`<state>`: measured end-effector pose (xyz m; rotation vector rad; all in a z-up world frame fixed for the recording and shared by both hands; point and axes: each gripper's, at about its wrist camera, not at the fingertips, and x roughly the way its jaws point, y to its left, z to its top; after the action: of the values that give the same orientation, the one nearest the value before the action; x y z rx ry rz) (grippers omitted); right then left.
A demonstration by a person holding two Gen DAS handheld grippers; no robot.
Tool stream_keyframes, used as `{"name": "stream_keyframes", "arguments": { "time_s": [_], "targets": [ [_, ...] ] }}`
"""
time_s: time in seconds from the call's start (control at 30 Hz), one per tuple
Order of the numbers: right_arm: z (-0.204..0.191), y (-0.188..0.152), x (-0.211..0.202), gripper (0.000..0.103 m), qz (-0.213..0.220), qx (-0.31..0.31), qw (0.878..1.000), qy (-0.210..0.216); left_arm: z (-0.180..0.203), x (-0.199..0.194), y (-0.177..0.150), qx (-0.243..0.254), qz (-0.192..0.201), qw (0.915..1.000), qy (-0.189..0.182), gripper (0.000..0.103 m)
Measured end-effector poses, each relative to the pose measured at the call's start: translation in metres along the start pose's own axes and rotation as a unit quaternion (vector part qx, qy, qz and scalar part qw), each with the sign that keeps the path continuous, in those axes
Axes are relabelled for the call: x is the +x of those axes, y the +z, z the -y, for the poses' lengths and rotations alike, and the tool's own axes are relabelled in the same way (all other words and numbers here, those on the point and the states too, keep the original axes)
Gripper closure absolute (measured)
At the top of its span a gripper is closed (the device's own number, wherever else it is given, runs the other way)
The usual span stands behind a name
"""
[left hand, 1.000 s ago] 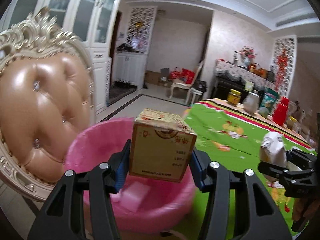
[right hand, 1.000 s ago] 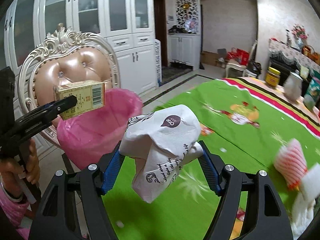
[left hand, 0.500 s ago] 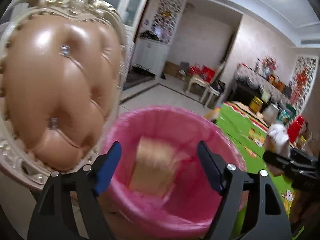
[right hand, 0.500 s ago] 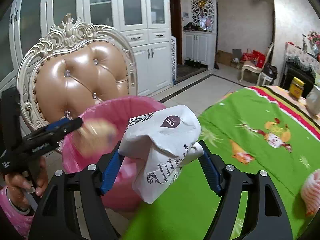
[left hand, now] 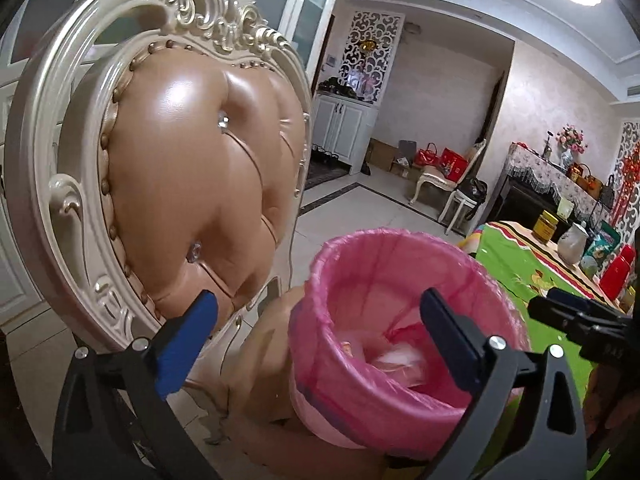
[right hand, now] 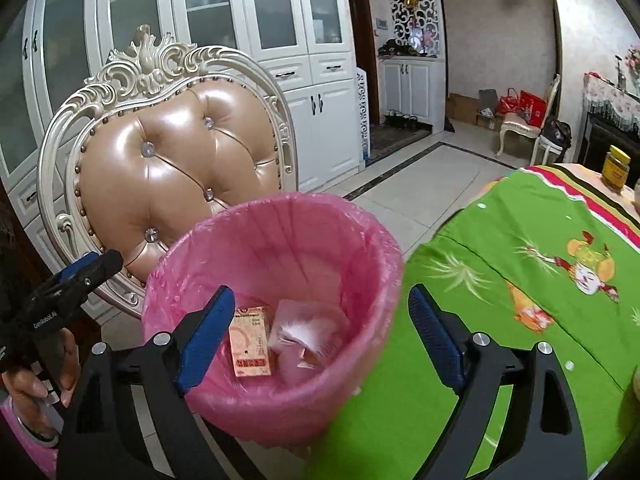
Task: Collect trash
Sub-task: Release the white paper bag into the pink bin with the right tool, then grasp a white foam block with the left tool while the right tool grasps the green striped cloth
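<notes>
Both claws, left (left hand: 316,334) and right (right hand: 320,328), jaws just spread and empty, carton (right hand: 250,342) and paper (right hand: 306,334) below in pink bin (right hand: 280,216).

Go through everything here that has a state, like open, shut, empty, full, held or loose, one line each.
left gripper: open, nothing between its fingers, jaws just opened
right gripper: open, empty, jaws just opened
pink-lined bin: open-topped, partly filled
small carton: loose in the bin, lying flat
crumpled white paper: loose in the bin beside the carton
white cabinet doors: shut
</notes>
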<state>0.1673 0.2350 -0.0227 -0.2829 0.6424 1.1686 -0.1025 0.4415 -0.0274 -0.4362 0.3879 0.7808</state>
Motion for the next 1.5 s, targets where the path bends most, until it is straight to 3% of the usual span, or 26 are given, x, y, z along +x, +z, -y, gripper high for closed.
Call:
{"name": "stream_keyframes", "arguments": {
  "time_s": [0.33, 0.57, 0.73, 0.97, 1.13, 1.23, 1.37, 1.5],
  "targets": [
    [0.046, -0.042, -0.067, 0.019, 0.012, 0.036, 0.998, -0.054, 0.070, -0.013, -0.023, 0.073, -0.015, 0.9957, -0.054, 0.005],
    [0.087, -0.085, -0.121, 0.018, 0.016, 0.068, 0.991, -0.113, 0.143, -0.023, -0.057, 0.155, -0.044, 0.9819, -0.099, 0.005],
    [0.125, -0.123, -0.172, 0.018, 0.021, 0.101, 0.982, -0.157, 0.203, -0.030, -0.085, 0.212, -0.073, 0.9635, -0.146, 0.005],
    [0.178, -0.174, -0.245, 0.018, 0.033, 0.154, 0.963, -0.220, 0.301, -0.043, -0.124, 0.274, -0.114, 0.9245, -0.238, 0.005],
    [0.219, -0.209, -0.290, 0.018, 0.034, 0.197, 0.942, -0.269, 0.367, -0.043, -0.151, 0.292, -0.166, 0.8942, -0.296, 0.005],
    [0.240, -0.226, -0.307, 0.018, 0.030, 0.216, 0.931, -0.293, 0.401, -0.043, -0.164, 0.299, -0.187, 0.8810, -0.316, 0.005],
    [0.270, -0.240, -0.324, 0.018, 0.031, 0.239, 0.917, -0.317, 0.442, -0.040, -0.169, 0.296, -0.208, 0.8689, -0.337, 0.005],
    [0.300, -0.249, -0.340, 0.018, 0.037, 0.260, 0.904, -0.338, 0.482, -0.033, -0.167, 0.282, -0.213, 0.8687, -0.347, 0.005]
  ]
}}
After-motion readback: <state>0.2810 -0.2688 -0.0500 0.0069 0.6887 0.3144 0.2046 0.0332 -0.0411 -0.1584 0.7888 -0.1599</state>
